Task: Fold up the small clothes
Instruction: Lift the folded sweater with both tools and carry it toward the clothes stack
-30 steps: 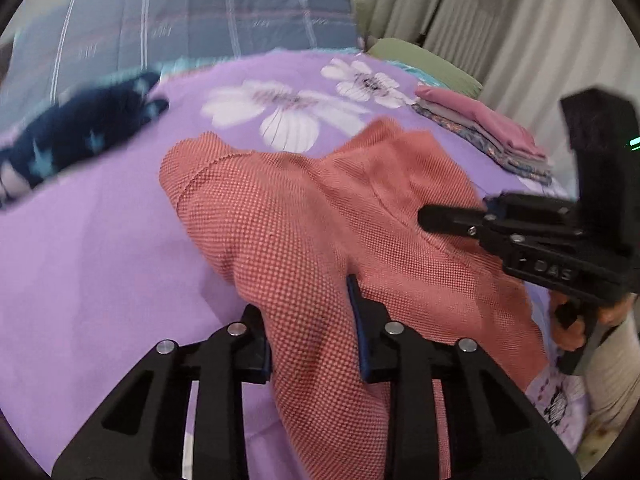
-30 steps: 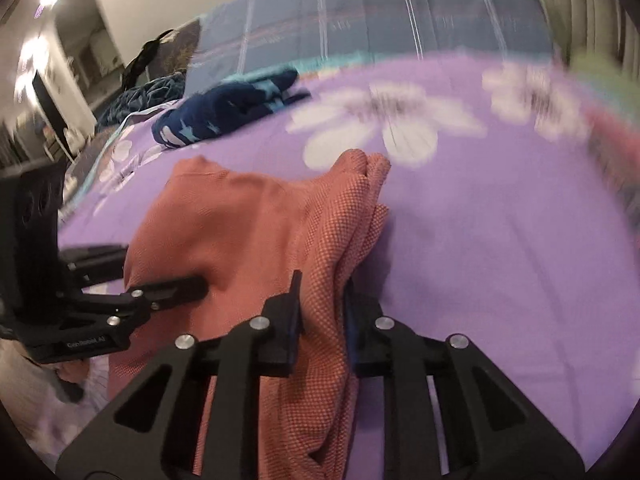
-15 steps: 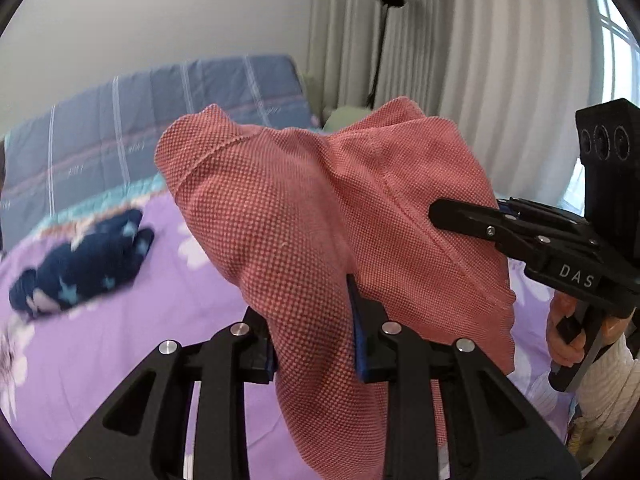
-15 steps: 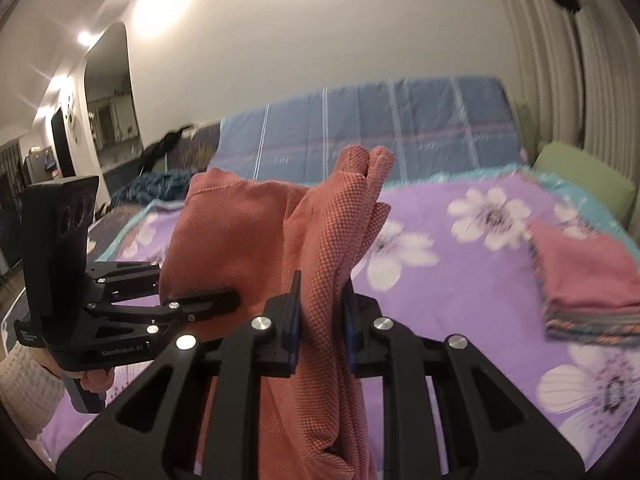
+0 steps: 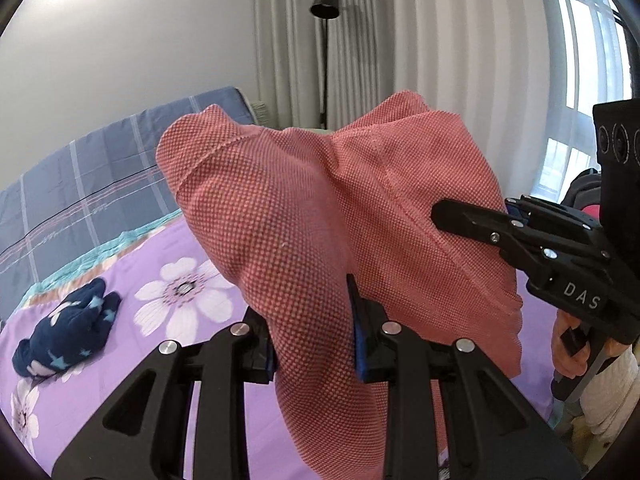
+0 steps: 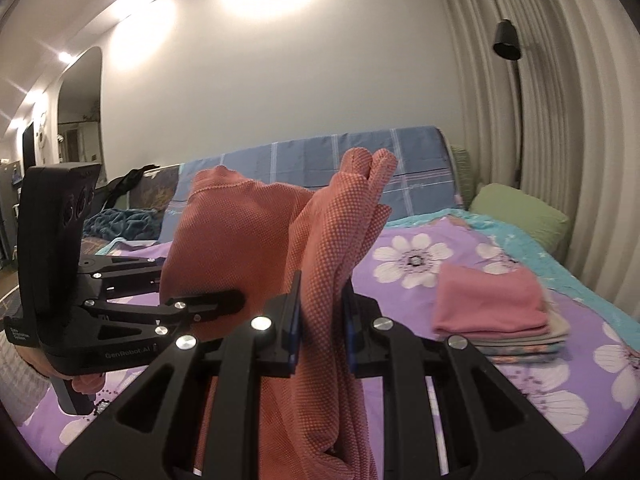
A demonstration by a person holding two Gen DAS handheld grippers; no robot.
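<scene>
A salmon-red knit garment (image 5: 304,216) hangs in the air above the bed, held by both grippers. My left gripper (image 5: 312,332) is shut on one bunched part of it. My right gripper (image 6: 320,312) is shut on another part (image 6: 332,240), and the cloth hangs down between its fingers. In the left wrist view the right gripper (image 5: 472,220) shows at the right, pinching the cloth edge. In the right wrist view the left gripper (image 6: 200,304) shows at the left, behind the cloth.
The bed has a purple flowered sheet (image 6: 560,380). A stack of folded clothes with a pink one on top (image 6: 492,304) lies at its right. A navy star-patterned garment (image 5: 68,336) lies at the left. A green pillow (image 6: 520,212), a blue plaid quilt (image 5: 80,196), curtains and a floor lamp (image 5: 325,4) stand behind.
Both grippers have lifted the salmon garment off the bed into the air. The views have tilted up from the sheet to the wall and curtains.
</scene>
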